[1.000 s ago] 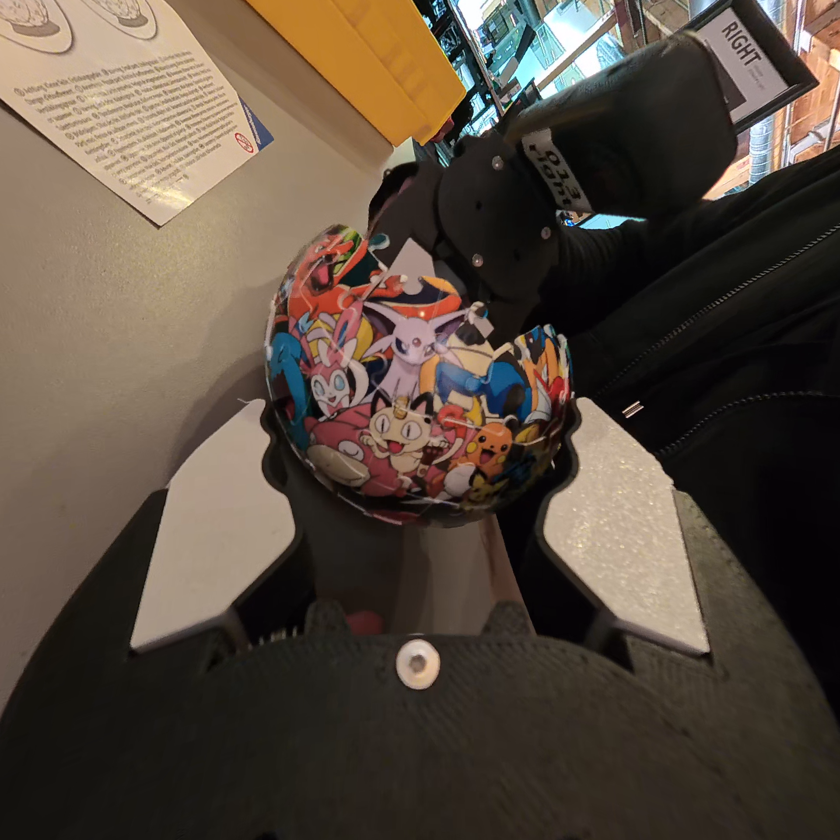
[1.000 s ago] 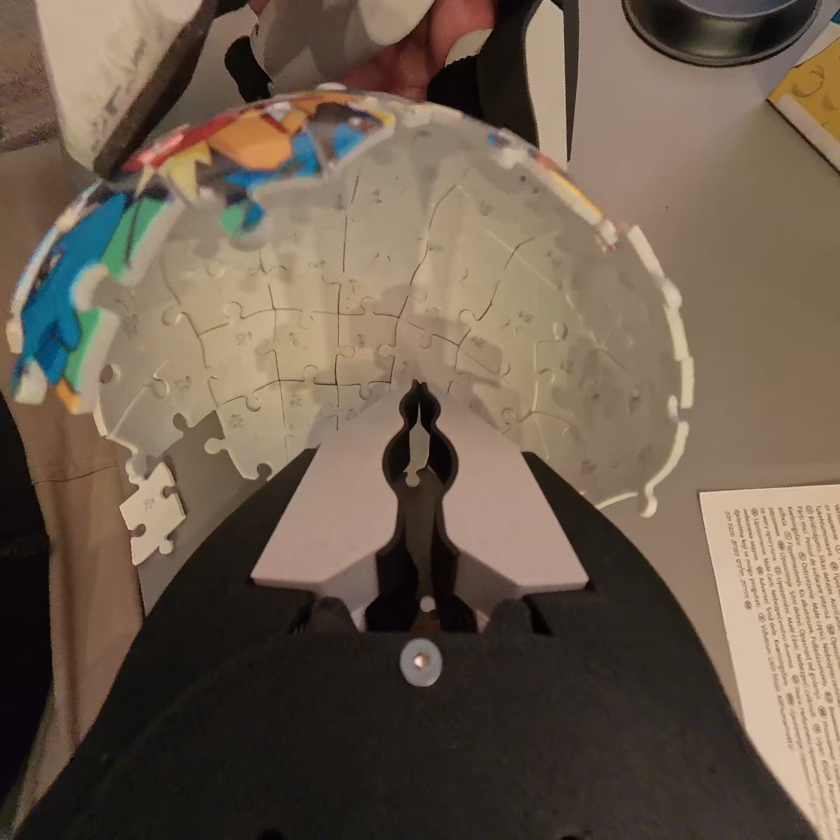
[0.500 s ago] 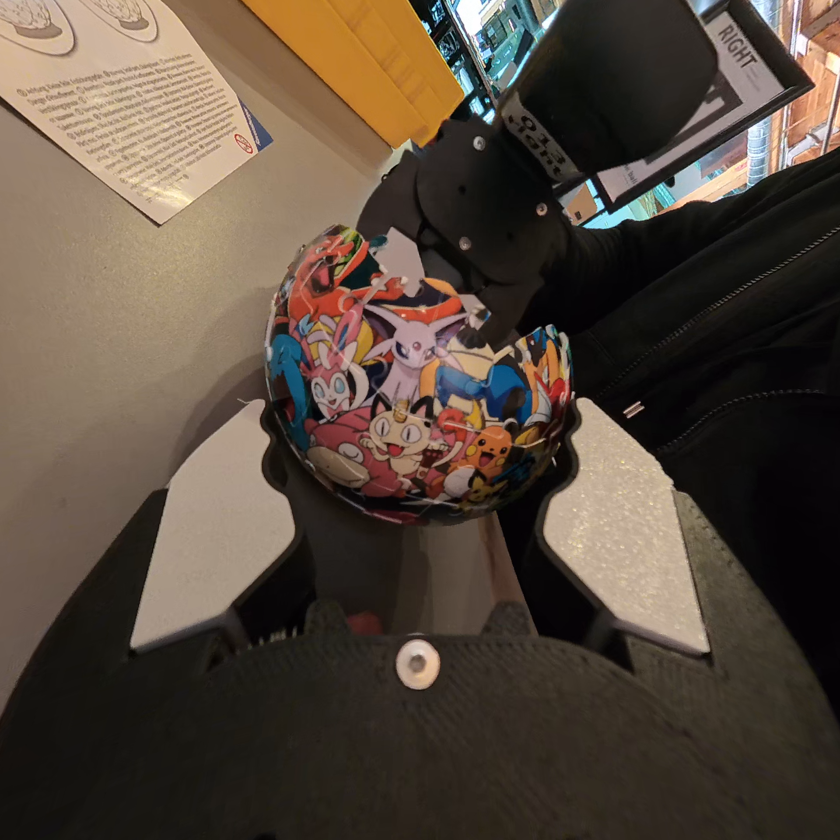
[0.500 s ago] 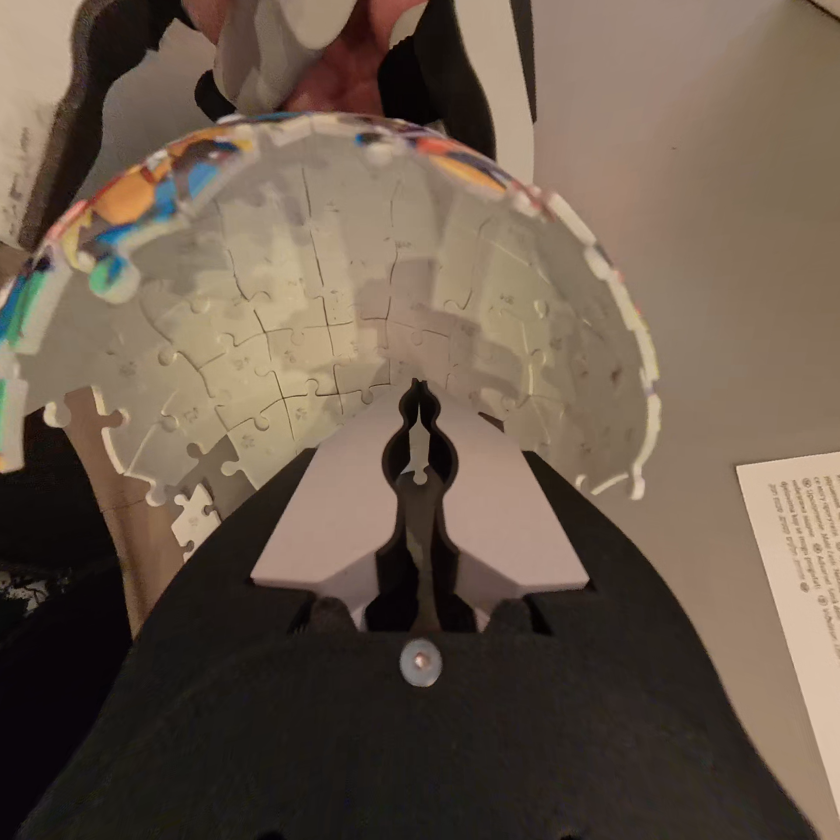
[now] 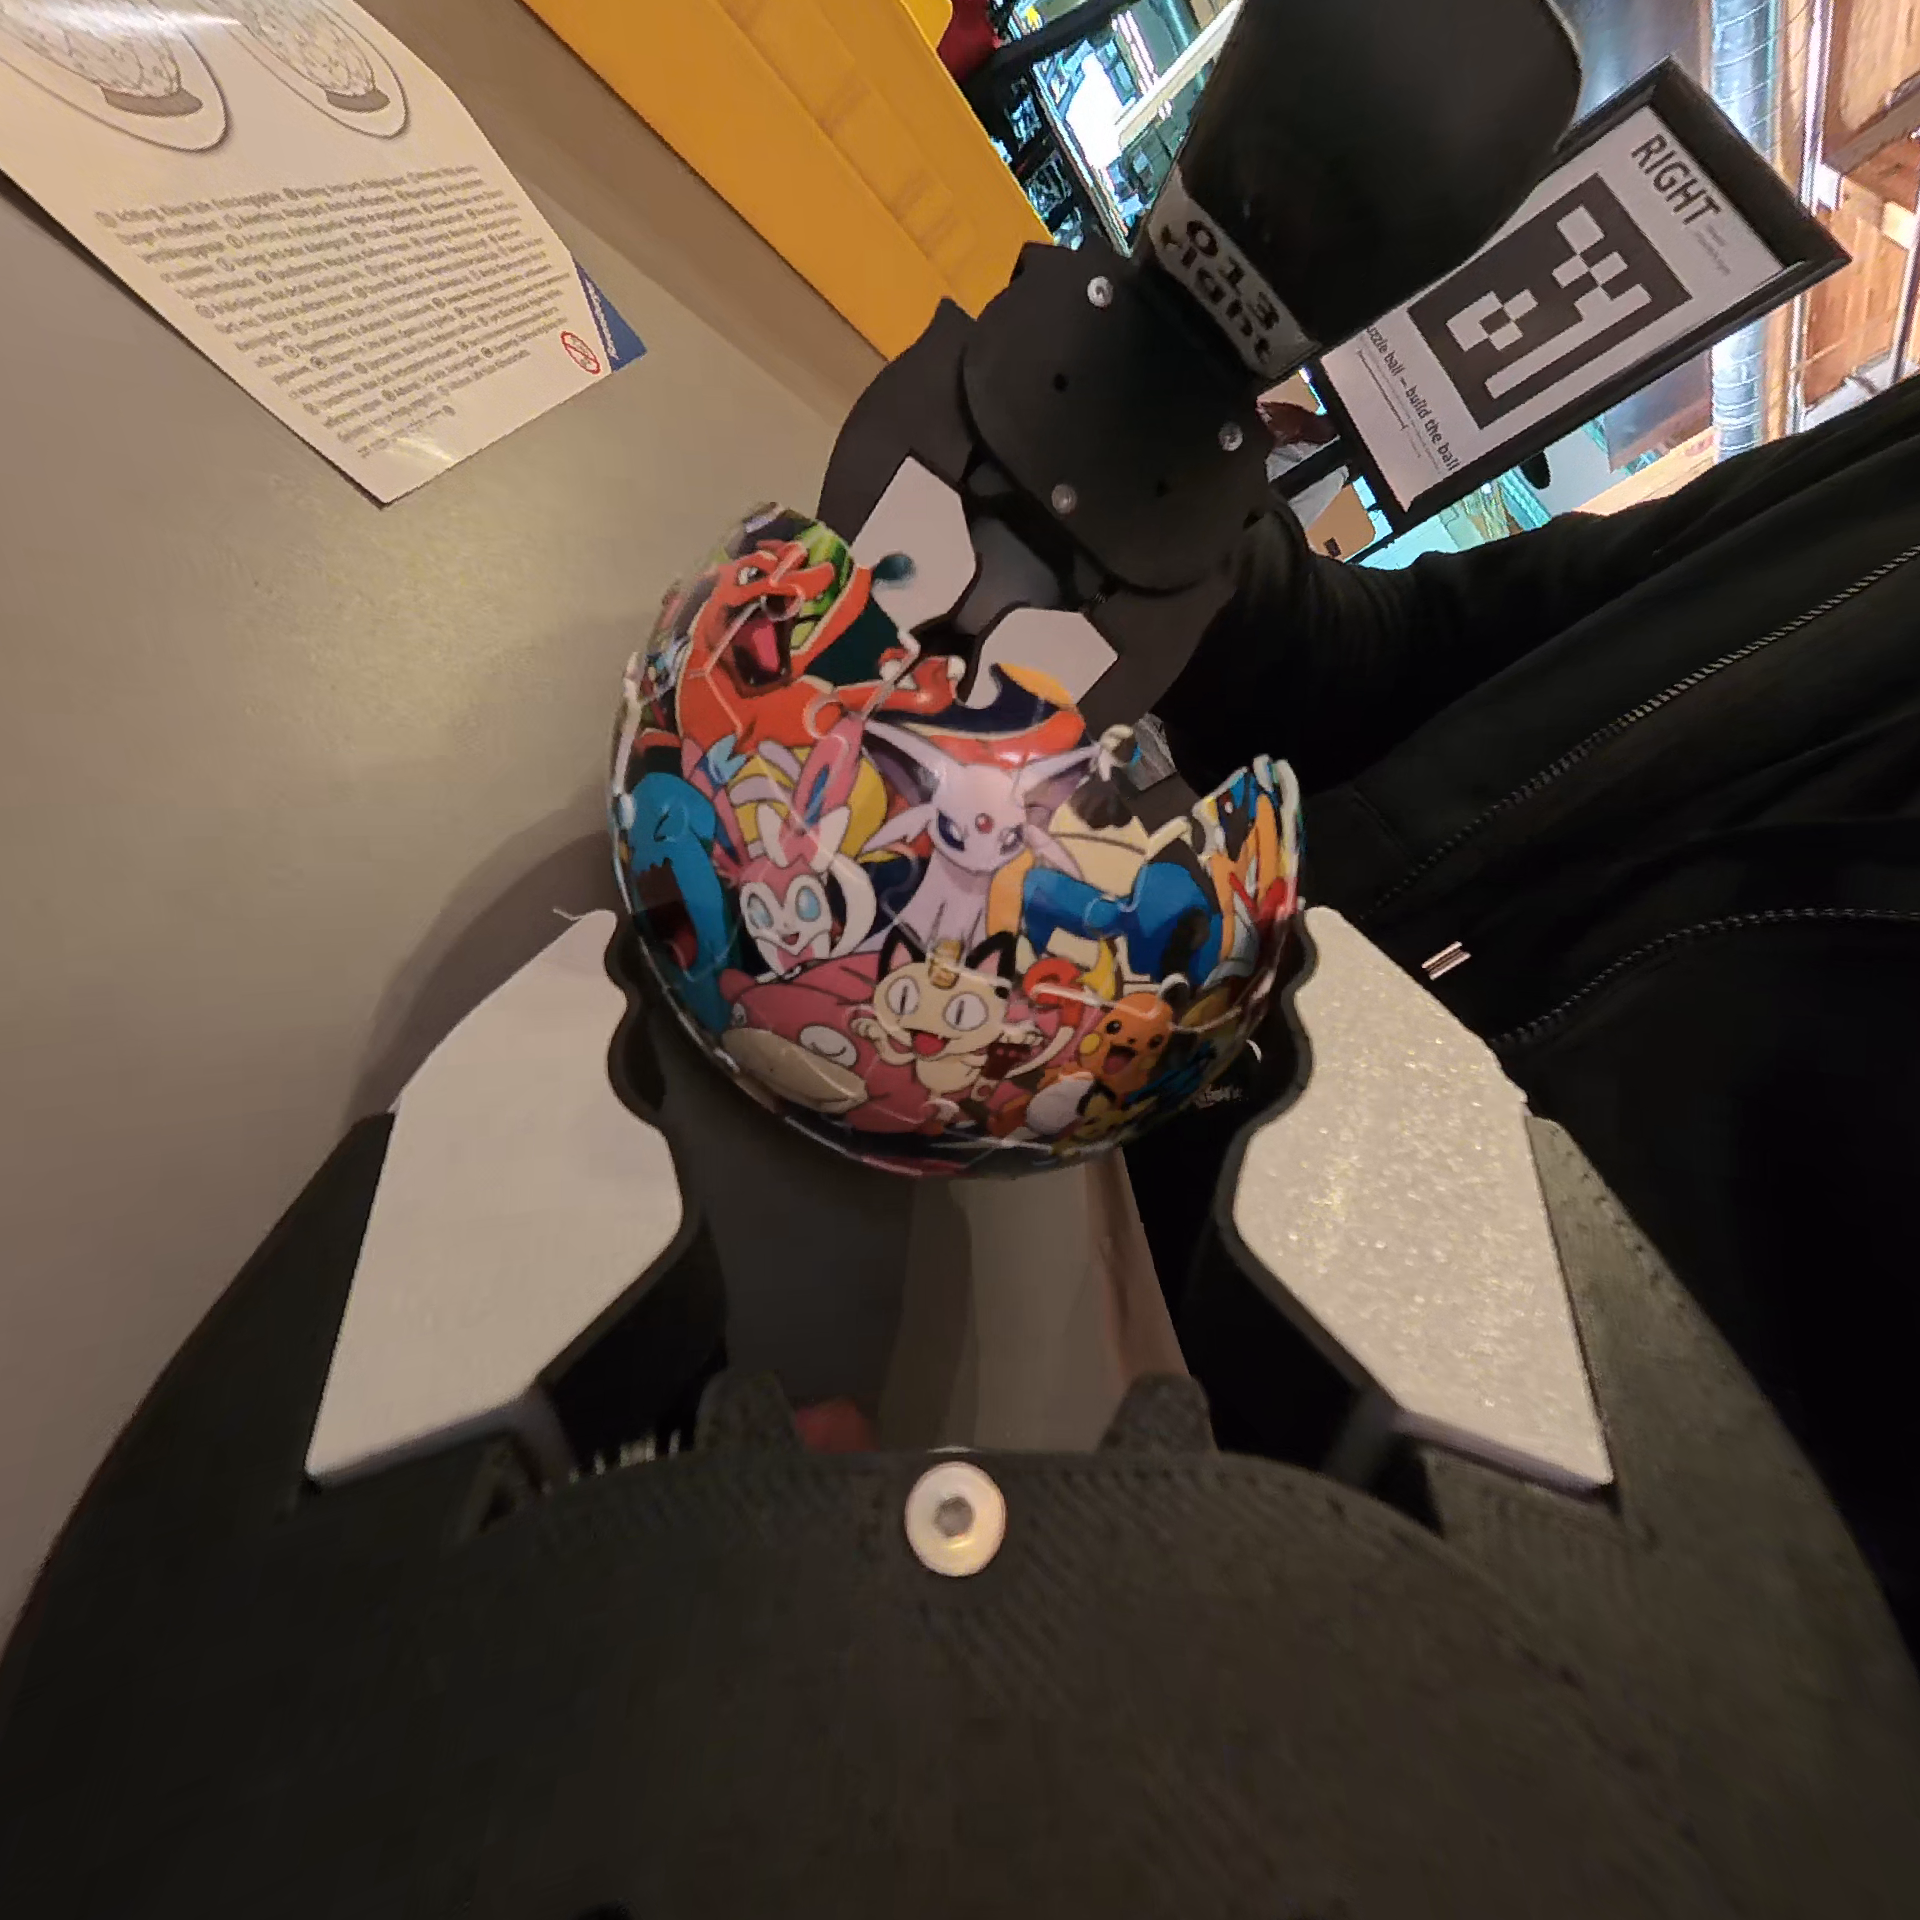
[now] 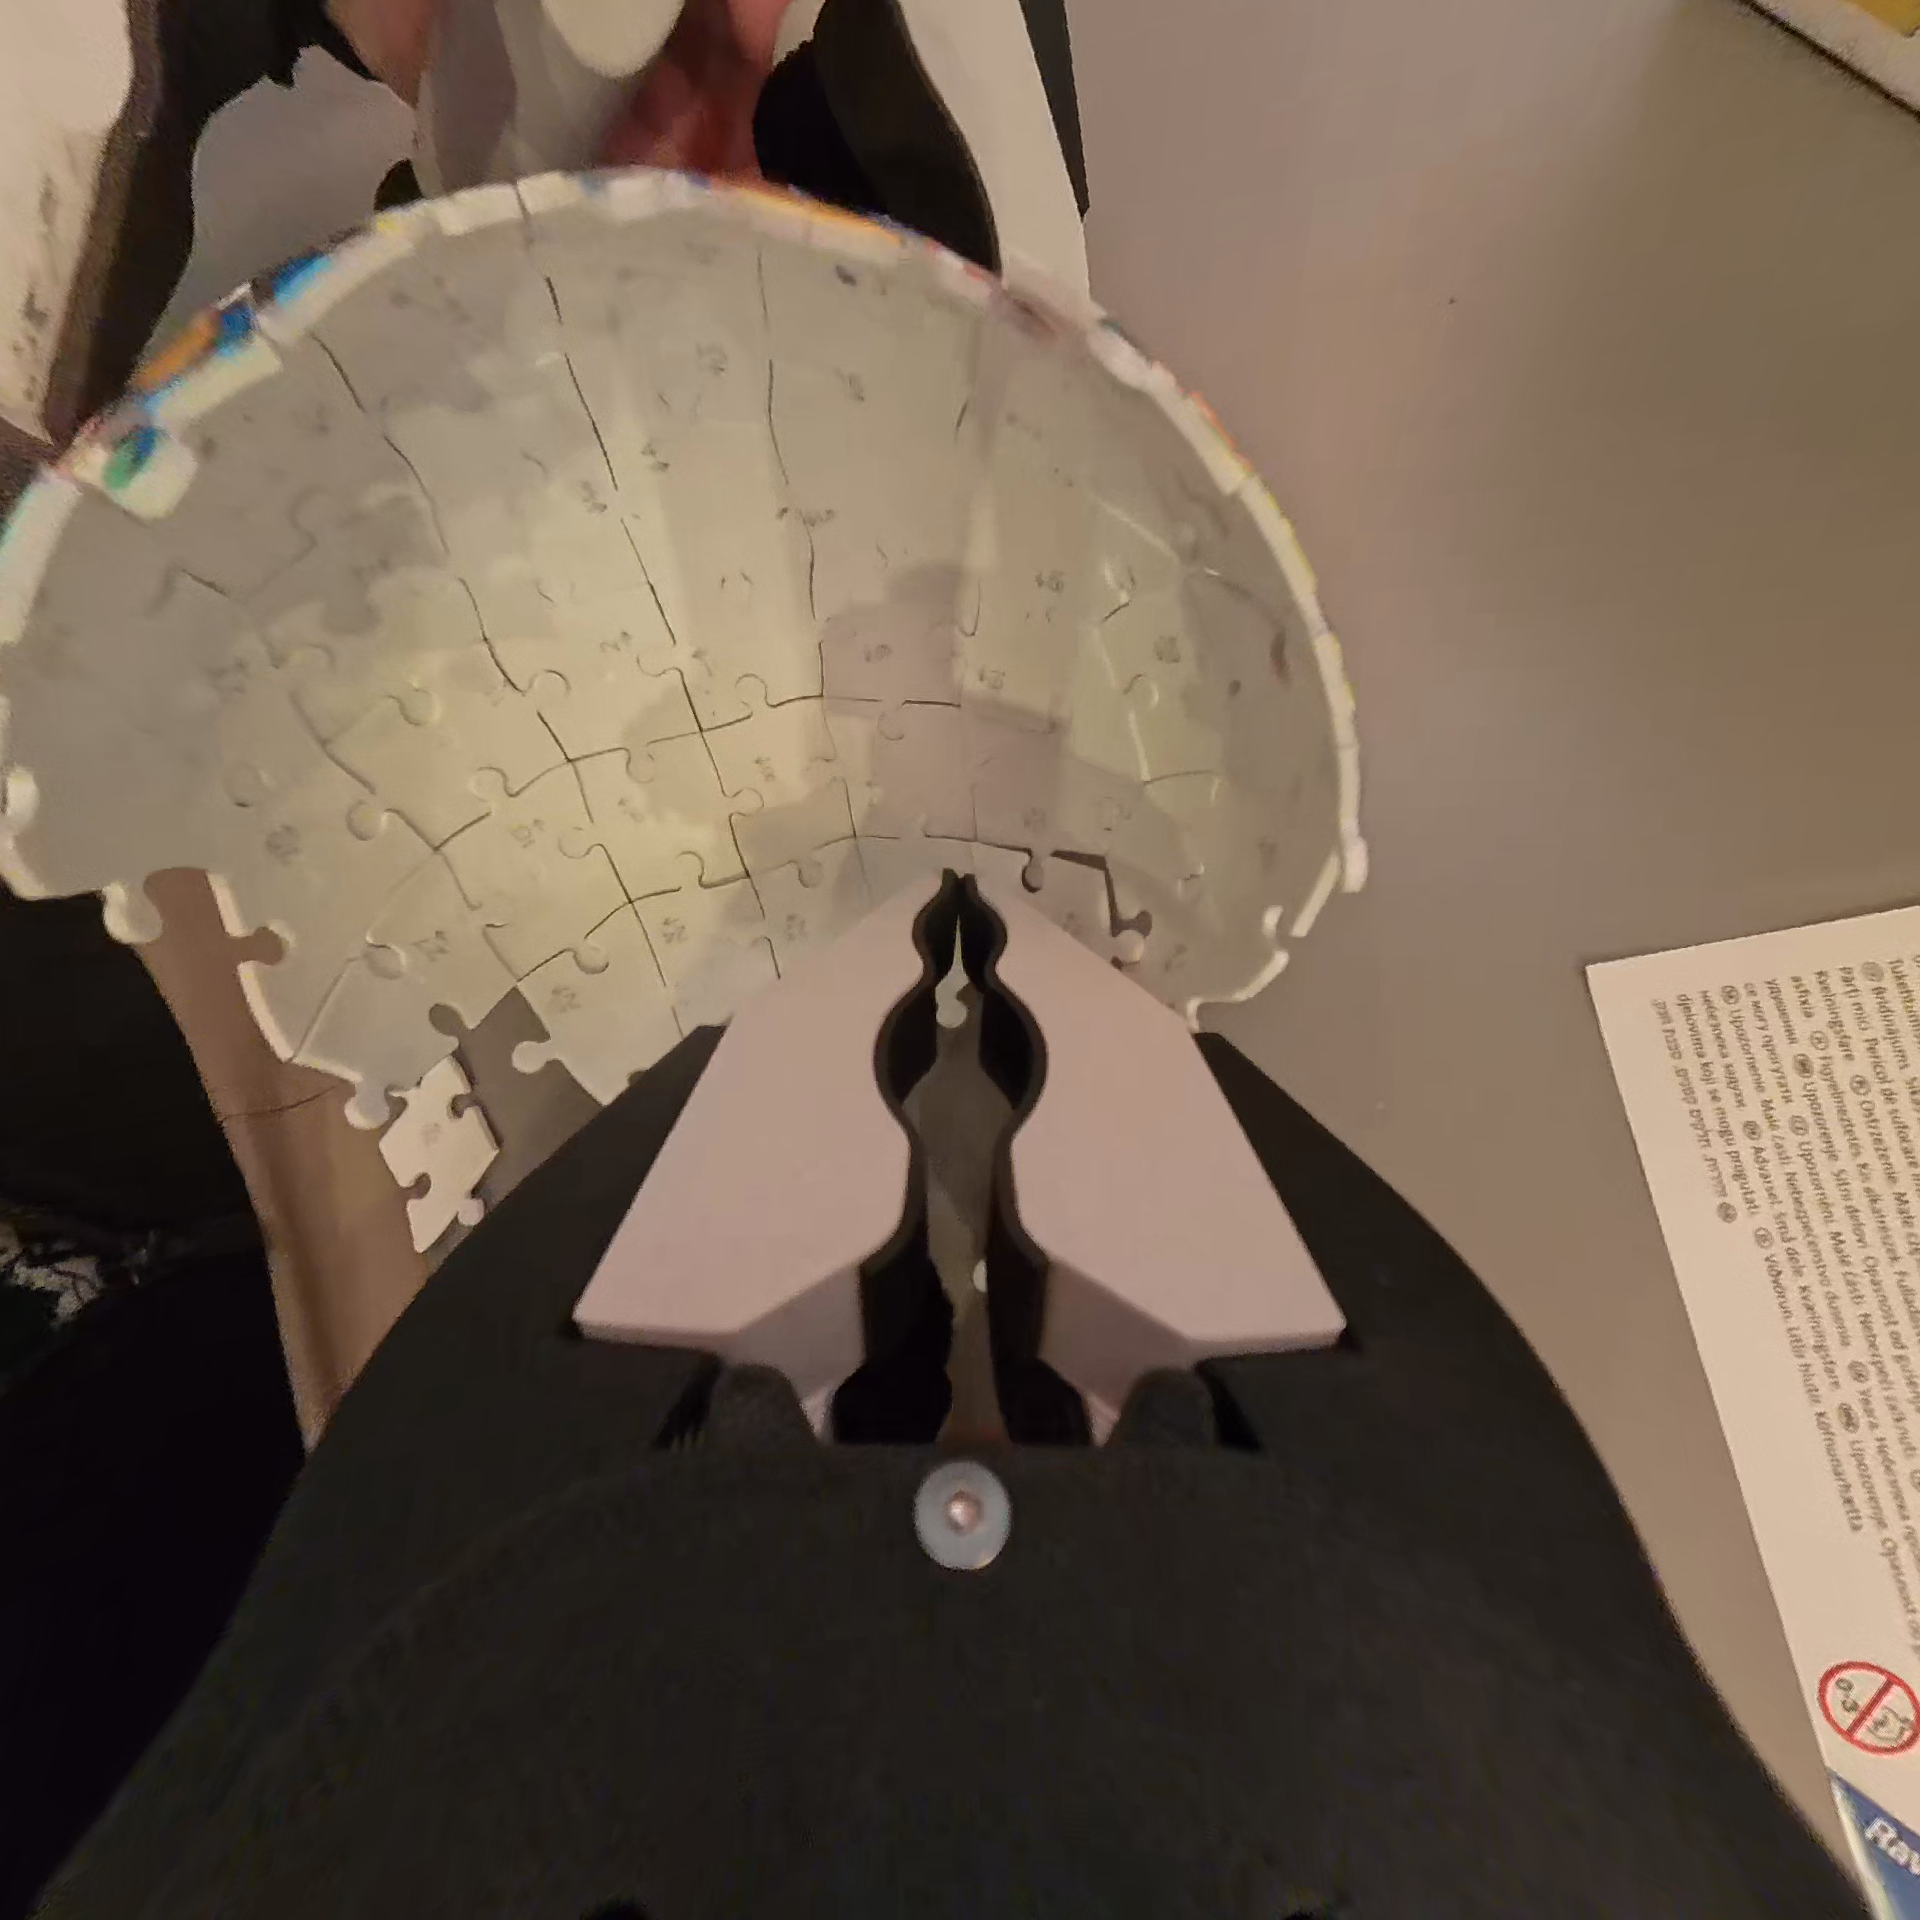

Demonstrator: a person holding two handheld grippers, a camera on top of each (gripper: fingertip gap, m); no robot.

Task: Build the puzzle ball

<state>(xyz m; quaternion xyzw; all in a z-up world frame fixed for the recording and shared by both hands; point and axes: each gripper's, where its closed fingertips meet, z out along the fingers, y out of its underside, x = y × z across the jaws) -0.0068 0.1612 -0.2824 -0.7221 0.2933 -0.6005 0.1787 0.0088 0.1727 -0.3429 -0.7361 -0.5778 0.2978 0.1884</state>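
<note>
The half-built puzzle ball [image 5: 935, 894], a bowl-shaped shell, sits cradled between the wide-spread fingers of the left gripper [image 5: 951, 1029], its open side facing away toward the far side. The right gripper [image 6: 958, 894], closed on a puzzle piece [image 6: 951, 1003], meets the shell's near rim. The step looks like seating that piece; next comes lining up its tabs and pressing in.

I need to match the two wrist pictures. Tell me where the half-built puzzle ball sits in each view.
Left wrist view: puzzle ball, centre, coloured outside facing the camera, between the left tongs.
Right wrist view: upper centre, pale inside facing the camera.
Shared landmark: instruction sheet on the table.
</note>
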